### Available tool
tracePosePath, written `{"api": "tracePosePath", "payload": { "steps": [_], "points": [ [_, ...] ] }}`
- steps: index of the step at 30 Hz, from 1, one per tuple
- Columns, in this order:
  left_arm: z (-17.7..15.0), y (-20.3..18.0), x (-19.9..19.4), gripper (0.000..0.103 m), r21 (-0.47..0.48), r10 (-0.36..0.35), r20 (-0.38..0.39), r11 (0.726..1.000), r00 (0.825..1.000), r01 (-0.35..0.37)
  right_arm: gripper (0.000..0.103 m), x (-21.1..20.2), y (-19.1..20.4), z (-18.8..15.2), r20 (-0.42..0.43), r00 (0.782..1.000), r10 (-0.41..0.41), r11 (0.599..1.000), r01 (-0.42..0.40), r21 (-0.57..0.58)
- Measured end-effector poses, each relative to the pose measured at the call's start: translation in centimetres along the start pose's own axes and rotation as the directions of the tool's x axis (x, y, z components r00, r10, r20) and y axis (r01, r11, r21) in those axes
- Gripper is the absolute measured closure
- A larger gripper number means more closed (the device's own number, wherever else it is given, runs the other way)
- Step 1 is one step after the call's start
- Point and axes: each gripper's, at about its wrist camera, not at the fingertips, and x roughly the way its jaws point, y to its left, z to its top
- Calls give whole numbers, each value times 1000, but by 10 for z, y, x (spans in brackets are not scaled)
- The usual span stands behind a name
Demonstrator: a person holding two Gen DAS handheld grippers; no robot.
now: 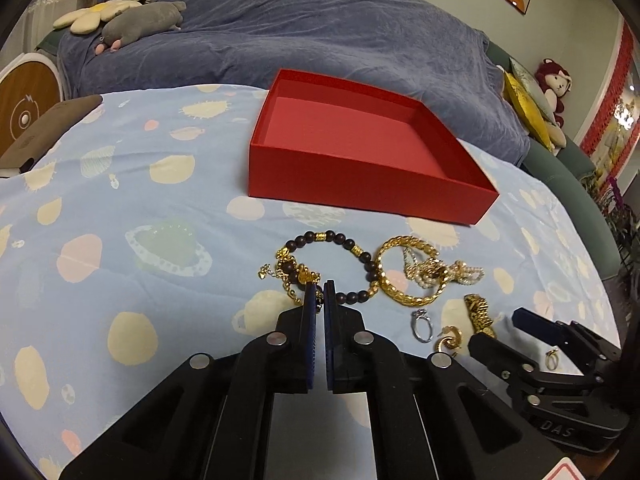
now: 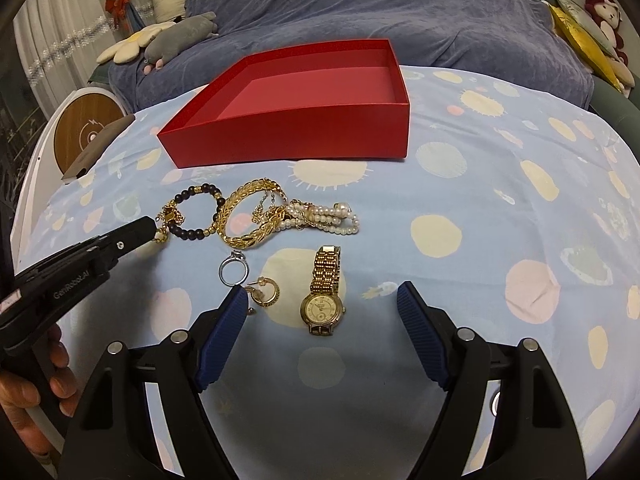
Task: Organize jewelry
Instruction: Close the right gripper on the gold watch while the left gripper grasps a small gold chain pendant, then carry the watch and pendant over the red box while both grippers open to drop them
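Both fisheye views are dim and evenly lit, with a cool, muted cast. Shadows on the bed [image 1: 120, 208] are soft and faint. The gold jewelry [image 2: 248, 216] gives small glints. Straight lines bow toward the edges, and the corners fall to black. Focus is fairly sharp throughout.

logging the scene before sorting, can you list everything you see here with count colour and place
red box: 1, red, open and empty, far side of the spread
beaded bracelet: 1, dark beads with gold spacers, left of the pile
gold bangle: 1, gold, beside the beads
pearl strands: 1 bunch, white, right of the bangle
silver ring: 1, silver, nearer than the bangle
gold earring: 1, gold, by the ring
gold watch: 1, gold, between the right fingers
bedspread: 1, light blue with planets
blanket: 1, dark blue, behind
left gripper: shut at the bracelet's near edge
right gripper: open
hand: 1, holding the left gripper
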Motion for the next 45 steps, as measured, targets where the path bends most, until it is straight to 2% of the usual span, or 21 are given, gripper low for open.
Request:
{"api": "tracePosePath", "payload": {
  "steps": [8, 10, 13, 17, 25, 33, 39, 45],
  "points": [
    [5, 0, -33, 101, -10, -54, 53, 998, 997, 55, 47, 7, 0, 6, -12, 1000, -7, 1000, 7, 2],
    [5, 2, -37, 101, -18, -63, 56, 998, 996, 64, 62, 9, 0, 5, -24, 1000, -1, 1000, 1, 4],
    [5, 3, -44, 101, -23, -70, 67, 997, 995, 72, 78, 10, 1, 5, -31, 1000, -3, 1000, 3, -7],
    [6, 5, -54, 101, -31, -82, 80, 996, 993, 84, 91, 6, 3, 5, -18, 1000, -17, 1000, 17, -25],
    [13, 1, -81, 101, -12, -97, 117, 995, 988, 99, 92, -17, 0, 8, 40, 999, 5, 1000, -5, -10],
    [44, -10, -106, 101, 27, -181, 131, 983, 975, 179, 92, -62, 8, 35, 86, 993, 76, 997, -75, -22],
    [98, -21, -96, 101, 94, -185, 128, 980, 974, 174, 92, -78, 13, 95, 119, 989, 90, 992, -79, -95],
    [167, -25, -55, 101, 123, -158, 172, 983, 972, 138, 92, -55, 4, 175, 179, 981, 73, 993, -54, -108]
  ]
}}
